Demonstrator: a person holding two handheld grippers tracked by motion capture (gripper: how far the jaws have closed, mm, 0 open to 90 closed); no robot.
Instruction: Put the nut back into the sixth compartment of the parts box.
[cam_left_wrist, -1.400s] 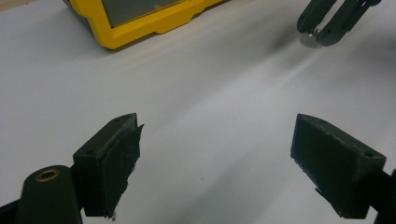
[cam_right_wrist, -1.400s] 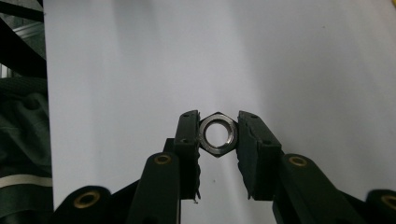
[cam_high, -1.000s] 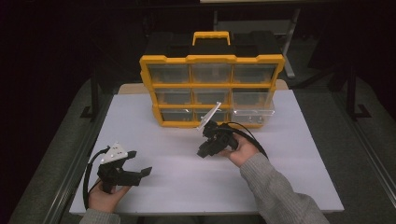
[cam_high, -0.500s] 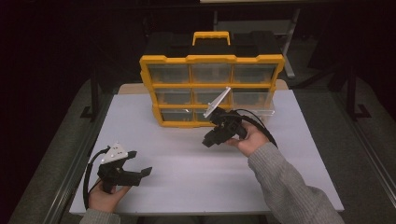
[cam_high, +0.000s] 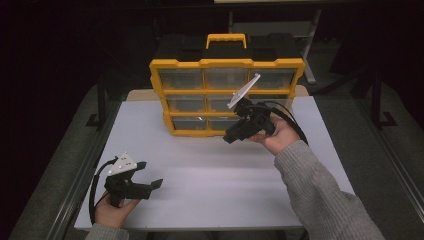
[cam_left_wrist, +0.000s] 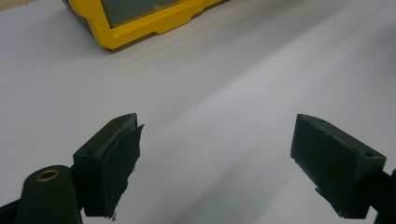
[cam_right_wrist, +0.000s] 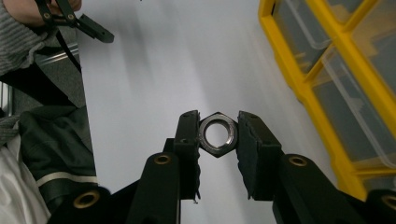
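Observation:
A steel hex nut (cam_right_wrist: 218, 134) sits pinched flat between the two black jaws of my right gripper (cam_right_wrist: 218, 136). In the high view my right gripper (cam_high: 233, 136) hovers in front of the bottom drawer row of a yellow organizer (cam_high: 226, 65) with clear drawers, just right of its middle. Its jaws point down and left. My left gripper (cam_high: 150, 174) rests low near the front left of the white table top (cam_high: 210, 170), open, with nothing between its jaws. In the left gripper view the left gripper (cam_left_wrist: 215, 144) is spread wide over bare white surface.
The organizer's lower yellow corner (cam_left_wrist: 140, 23) lies ahead of the left gripper. Its drawers (cam_right_wrist: 345, 93) line the right side of the right gripper view. Dark floor and metal frame rails (cam_high: 75, 190) flank the table. A dark garment (cam_right_wrist: 51, 140) hangs at the front edge.
My right gripper has risen and moved back and to the right, closer to the organizer's front, still shut on the nut. The left gripper has stayed put.

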